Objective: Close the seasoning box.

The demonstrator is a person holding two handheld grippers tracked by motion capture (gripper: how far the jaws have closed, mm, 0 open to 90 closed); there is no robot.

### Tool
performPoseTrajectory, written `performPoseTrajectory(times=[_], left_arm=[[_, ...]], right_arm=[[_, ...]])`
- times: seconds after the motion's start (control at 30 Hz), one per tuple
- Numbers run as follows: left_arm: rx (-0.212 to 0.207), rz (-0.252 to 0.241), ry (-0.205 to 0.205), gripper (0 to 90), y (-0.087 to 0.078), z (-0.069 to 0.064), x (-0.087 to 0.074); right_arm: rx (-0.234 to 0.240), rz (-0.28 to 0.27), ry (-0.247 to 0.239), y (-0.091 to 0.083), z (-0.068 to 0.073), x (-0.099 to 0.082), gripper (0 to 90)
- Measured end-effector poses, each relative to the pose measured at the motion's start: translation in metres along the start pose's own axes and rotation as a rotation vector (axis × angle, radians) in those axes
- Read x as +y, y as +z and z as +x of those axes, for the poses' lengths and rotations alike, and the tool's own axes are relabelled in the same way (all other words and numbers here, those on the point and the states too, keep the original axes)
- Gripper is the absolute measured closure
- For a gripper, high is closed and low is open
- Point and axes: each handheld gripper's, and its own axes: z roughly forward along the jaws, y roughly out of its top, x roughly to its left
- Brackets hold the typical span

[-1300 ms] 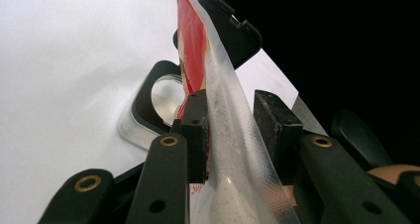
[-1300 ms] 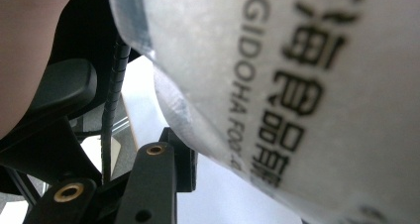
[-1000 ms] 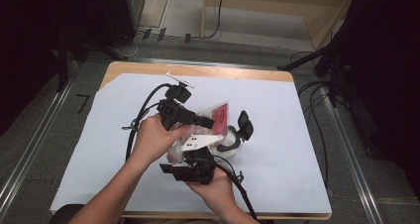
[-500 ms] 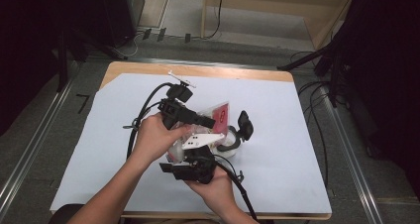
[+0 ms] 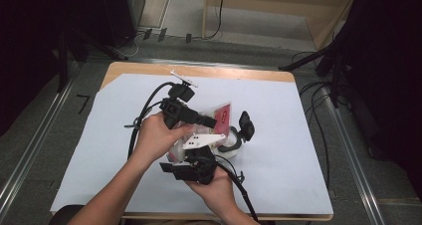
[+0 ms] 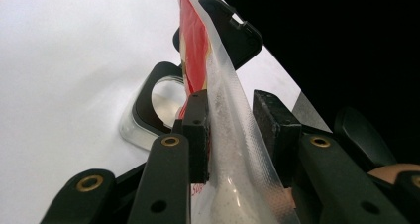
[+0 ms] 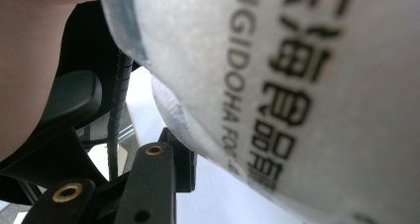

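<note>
A plastic pouch [image 5: 222,116] with a red label is held up over the table between both grippers. My left gripper [image 5: 211,121] reaches in from the left, and in the left gripper view it [image 6: 230,115] is shut on the pouch [image 6: 223,110], which stands edge-on between the pads. My right gripper [image 5: 191,155] comes up from below under its grey plate. In the right gripper view the pouch's white printed body [image 7: 297,85] lies against one pad [image 7: 182,159] and hides the other jaw. Behind the pouch on the table sits a clear container [image 5: 230,149] with a black rim.
The container's black lid [image 5: 246,125] stands swung open to the right. White paper [image 5: 298,155] covers the wooden table [image 5: 199,70]. Black cables [image 5: 144,110] trail off both grippers. The floor around the table has metal rails [image 5: 30,150].
</note>
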Motion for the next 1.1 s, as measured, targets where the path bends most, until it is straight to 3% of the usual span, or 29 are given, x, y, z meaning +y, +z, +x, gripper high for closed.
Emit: performPoseTrajectory(times=[0.5, 1.1], left_arm=[[-0.003, 0.051, 0.012, 70.5, 0.002, 0.001, 0.011], [-0.009, 0.013, 0.028, 70.5, 0.000, 0.001, 0.003]], right_arm=[[-0.015, -0.019, 0.025, 0.000, -0.001, 0.004, 63.3], [-0.044, 0.000, -0.023, 0.003, 0.001, 0.001, 63.4]])
